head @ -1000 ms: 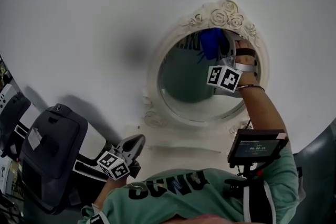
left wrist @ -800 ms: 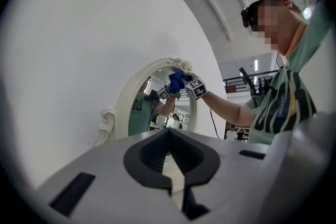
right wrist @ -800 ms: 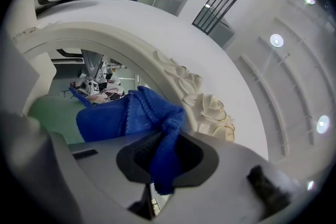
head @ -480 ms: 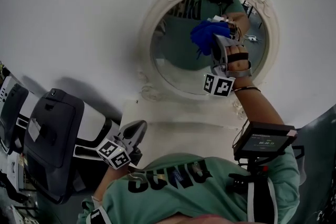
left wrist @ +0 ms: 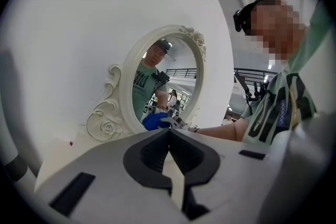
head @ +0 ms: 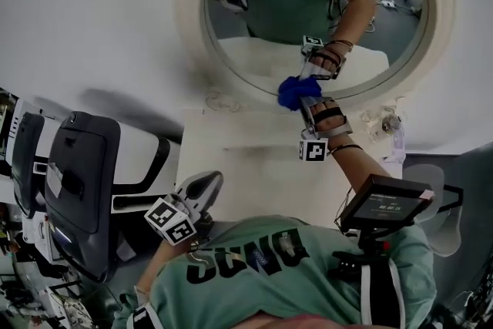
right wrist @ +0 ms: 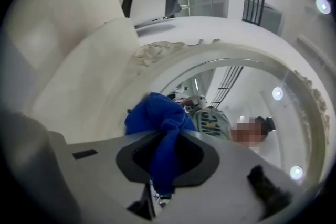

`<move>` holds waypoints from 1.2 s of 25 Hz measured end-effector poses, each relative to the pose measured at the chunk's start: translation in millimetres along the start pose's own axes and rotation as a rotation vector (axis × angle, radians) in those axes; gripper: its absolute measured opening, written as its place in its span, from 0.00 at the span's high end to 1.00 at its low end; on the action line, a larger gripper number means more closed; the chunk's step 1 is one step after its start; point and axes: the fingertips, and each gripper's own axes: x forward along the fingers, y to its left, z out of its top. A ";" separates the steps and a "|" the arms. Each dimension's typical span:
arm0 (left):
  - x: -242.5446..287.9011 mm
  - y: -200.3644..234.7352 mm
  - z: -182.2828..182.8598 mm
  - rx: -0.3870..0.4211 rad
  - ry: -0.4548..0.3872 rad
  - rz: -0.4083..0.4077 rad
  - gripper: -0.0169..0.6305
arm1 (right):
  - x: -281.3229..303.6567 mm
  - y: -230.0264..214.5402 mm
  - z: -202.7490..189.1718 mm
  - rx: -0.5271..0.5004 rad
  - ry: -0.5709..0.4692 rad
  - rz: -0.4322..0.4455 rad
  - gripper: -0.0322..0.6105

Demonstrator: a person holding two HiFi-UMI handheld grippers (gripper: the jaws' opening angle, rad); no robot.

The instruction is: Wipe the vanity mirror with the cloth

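An oval vanity mirror in an ornate cream frame leans on the white wall above a cream tabletop. My right gripper is shut on a bunched blue cloth, which presses against the lower edge of the glass near the frame's bottom rim. In the right gripper view the cloth bulges out between the jaws of the right gripper, just in front of the mirror's glass. My left gripper hangs low near the table's front, shut and empty. Its own view shows the mirror and the cloth ahead.
A black and grey chair stands at the left beside the cream tabletop. A small clear glass item sits on the table at the right of the mirror's base. A small screen rides on the person's right forearm.
The right gripper has carried the blue cloth from the upper part of the glass down to its lower edge. The head view has tilted down. The left gripper has barely moved.
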 end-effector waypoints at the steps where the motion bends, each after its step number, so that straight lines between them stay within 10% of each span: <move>1: 0.0 -2.5 -1.0 -0.002 0.007 0.003 0.96 | -1.1 15.8 -4.3 0.001 0.005 0.030 0.87; 9: 3.7 -5.4 -8.6 -0.012 0.026 -0.011 0.96 | -0.6 25.0 -10.1 0.100 0.016 0.077 0.87; 17: 13.2 1.6 19.6 0.030 -0.052 -0.050 0.96 | -0.6 17.7 12.7 0.142 -0.040 0.327 0.87; 30: 14.6 -29.4 86.6 0.157 -0.250 -0.116 0.96 | -96.3 -433.4 -48.7 0.114 0.005 -0.497 0.87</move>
